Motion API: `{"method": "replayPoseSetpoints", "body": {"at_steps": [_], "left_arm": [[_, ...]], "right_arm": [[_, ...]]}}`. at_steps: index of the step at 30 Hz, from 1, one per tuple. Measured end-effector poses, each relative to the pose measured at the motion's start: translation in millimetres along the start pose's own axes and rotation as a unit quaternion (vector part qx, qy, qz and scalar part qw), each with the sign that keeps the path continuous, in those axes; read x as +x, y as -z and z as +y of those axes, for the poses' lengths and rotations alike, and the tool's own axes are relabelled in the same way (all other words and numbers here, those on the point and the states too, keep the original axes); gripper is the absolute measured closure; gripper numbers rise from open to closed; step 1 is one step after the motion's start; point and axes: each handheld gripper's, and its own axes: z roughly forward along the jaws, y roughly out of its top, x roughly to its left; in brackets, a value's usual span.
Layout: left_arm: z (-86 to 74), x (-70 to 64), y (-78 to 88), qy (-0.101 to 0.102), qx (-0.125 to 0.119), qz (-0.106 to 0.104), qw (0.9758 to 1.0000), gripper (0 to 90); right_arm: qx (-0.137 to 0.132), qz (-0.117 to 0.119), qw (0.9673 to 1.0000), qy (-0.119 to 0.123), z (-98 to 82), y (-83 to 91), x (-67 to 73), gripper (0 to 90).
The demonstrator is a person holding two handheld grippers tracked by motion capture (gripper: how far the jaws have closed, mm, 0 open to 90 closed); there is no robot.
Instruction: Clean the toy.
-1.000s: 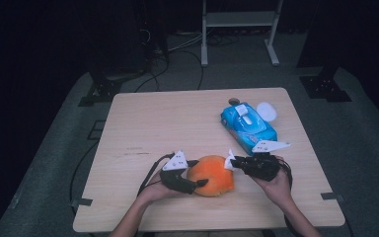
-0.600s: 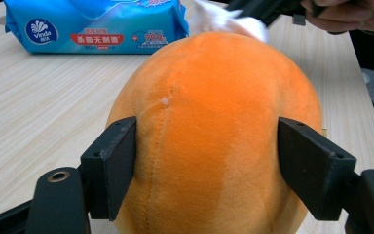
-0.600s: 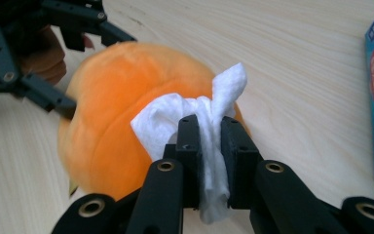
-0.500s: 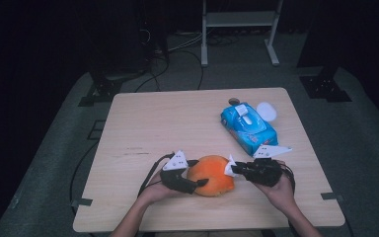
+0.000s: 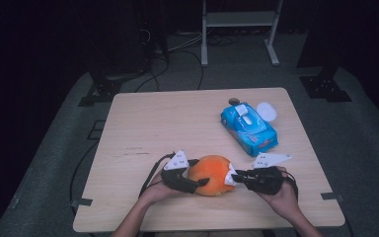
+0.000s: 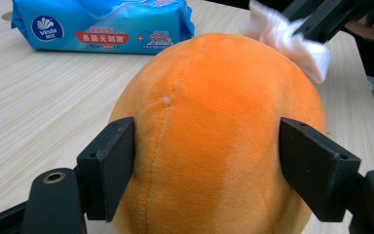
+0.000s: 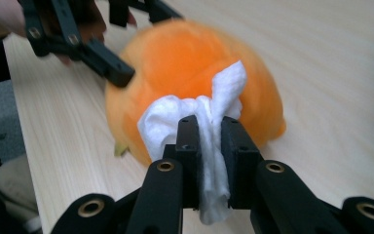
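A round orange plush toy [image 5: 211, 173] sits on the wooden table [image 5: 177, 123] near its front edge. My left gripper [image 5: 197, 175] grips it from the left, with both black pads [image 6: 112, 165] pressed into its sides in the left gripper view. My right gripper [image 5: 234, 176] comes in from the right, shut on a crumpled white wipe [image 7: 175, 117]. The wipe [image 5: 229, 174] touches the toy's right side. In the left gripper view the wipe [image 6: 292, 36] lies against the far upper edge of the toy [image 6: 209, 97]. The toy [image 7: 195, 63] looks blurred in the right gripper view.
A blue pack of wet wipes [image 5: 249, 127] lies at the back right of the table, with a white round lid [image 5: 266, 111] and a small dark disc [image 5: 234, 101] beside it. Cables and a metal stand are on the floor beyond the table.
My right gripper has slid with the wipe down the toy's right side toward the table's front edge. The left gripper and the toy have stayed in place.
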Motion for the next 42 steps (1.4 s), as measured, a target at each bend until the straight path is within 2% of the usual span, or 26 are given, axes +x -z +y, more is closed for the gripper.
{"method": "replayPoseSetpoints", "body": {"at_steps": [3, 7, 9, 11, 12, 13, 15, 18, 20, 22, 24, 26, 27, 30, 31, 32, 34, 36, 37, 39, 40, 42], "left_arm": [[1.4, -1.8, -1.1, -0.003, 0.002, 0.005, 1.0000, 23.9], [0.7, -1.4, 0.8, -0.004, 0.001, 0.007, 1.0000, 23.8], [3.4, 0.4, 5.4, -0.005, 0.003, -0.010, 0.9999, 19.3], [5.5, 2.0, 10.7, -0.019, 0.003, -0.013, 0.9997, 14.2], [4.9, 3.0, 12.1, -0.019, 0.005, -0.017, 0.9997, 13.7], [3.9, 3.4, 11.9, -0.021, 0.013, -0.019, 0.9995, 14.4], [2.0, 1.2, 9.2, -0.029, 0.019, -0.022, 0.9991, 23.3], [6.0, -4.3, 6.1, -0.043, 0.020, -0.027, 0.9985, 28.1], [9.3, -8.2, 3.6, -0.045, 0.027, -0.021, 0.9984, 28.5], [8.8, -9.8, 2.5, -0.055, 0.044, -0.015, 0.9974, 29.3], [4.3, -8.0, 2.9, -0.050, 0.049, -0.014, 0.9974, 29.7], [-0.7, -5.4, 3.4, -0.036, 0.044, -0.019, 0.9982, 30.1], [-1.5, -4.3, 3.6, -0.035, 0.046, -0.019, 0.9982, 30.4], [-1.4, -4.2, 3.6, -0.033, 0.047, -0.025, 0.9980, 30.3], [-0.5, -4.4, 3.9, -0.036, 0.045, -0.031, 0.9978, 29.1], [1.5, -4.5, 5.0, -0.039, 0.045, -0.036, 0.9976, 27.3], [6.3, -3.7, 7.8, -0.042, 0.030, -0.037, 0.9980, 19.5], [10.1, -2.9, 7.9, -0.035, -0.003, -0.031, 0.9989, 15.3], [11.4, -3.4, 6.6, -0.033, -0.012, -0.033, 0.9988, 14.8], [11.6, -6.5, 2.1, -0.040, -0.008, -0.036, 0.9985, 16.7], [10.3, -7.6, 0.3, -0.040, -0.002, -0.037, 0.9985, 21.7], [8.2, -7.1, -0.4, -0.025, 0.001, -0.034, 0.9991, 25.0]], "right_arm": [[-0.016, 0.005, 0.9998, 0.014, 14.1, -2.5, 5.2, 78.2], [-0.014, 0.008, 0.9993, 0.034, 19.6, -13.2, 12.7, 77.9], [-0.010, 0.012, 0.9995, 0.028, 13.8, -12.3, 9.7, 77.8], [-0.004, 0.006, 0.9998, 0.019, 7.0, -8.2, 4.9, 77.9], [-0.001, 0.001, 0.9999, 0.015, 4.3, -5.5, 2.7, 77.8], [-0.001, -0.003, 0.9999, 0.013, 2.6, -2.7, 0.3, 77.9], [-0.006, -0.012, 0.9999, 0.008, 3.7, 2.6, -1.8, 78.1], [-0.023, -0.014, 0.9993, 0.027, 16.9, 4.2, 7.4, 78.1], [-0.028, -0.007, 0.9982, 0.053, 29.0, -2.7, 18.3, 78.1], [-0.020, -0.001, 0.9965, 0.082, 38.1, -13.3, 29.6, 78.1], [-0.006, -0.005, 0.9948, 0.101, 40.6, -21.4, 34.3, 78.1], [0.002, -0.007, 0.9952, 0.097, 37.0, -21.5, 29.6, 78.0], [0.000, -0.008, 0.9961, 0.088, 34.4, -18.9, 23.8, 78.0], [-0.010, -0.020, 0.9987, 0.046, 26.4, -8.5, 2.7, 77.9], [-0.007, -0.013, 0.9996, 0.023, 23.2, -6.8, -2.7, 77.9], [-0.009, -0.004, 0.9999, 0.012, 19.9, -6.9, -6.4, 78.0], [-0.007, 0.003, 0.9998, 0.018, 15.3, -9.0, -4.4, 78.4], [-0.010, 0.025, 0.9993, 0.026, 13.7, -9.8, 1.3, 78.5], [-0.010, 0.035, 0.9988, 0.034, 14.0, -10.4, 5.2, 78.5], [-0.008, 0.035, 0.9979, 0.054, 15.8, -10.7, 12.6, 78.2], [-0.009, 0.035, 0.9978, 0.055, 16.2, -10.6, 14.1, 78.1], [-0.013, 0.027, 0.9981, 0.053, 15.5, -9.1, 11.8, 78.1]]}}
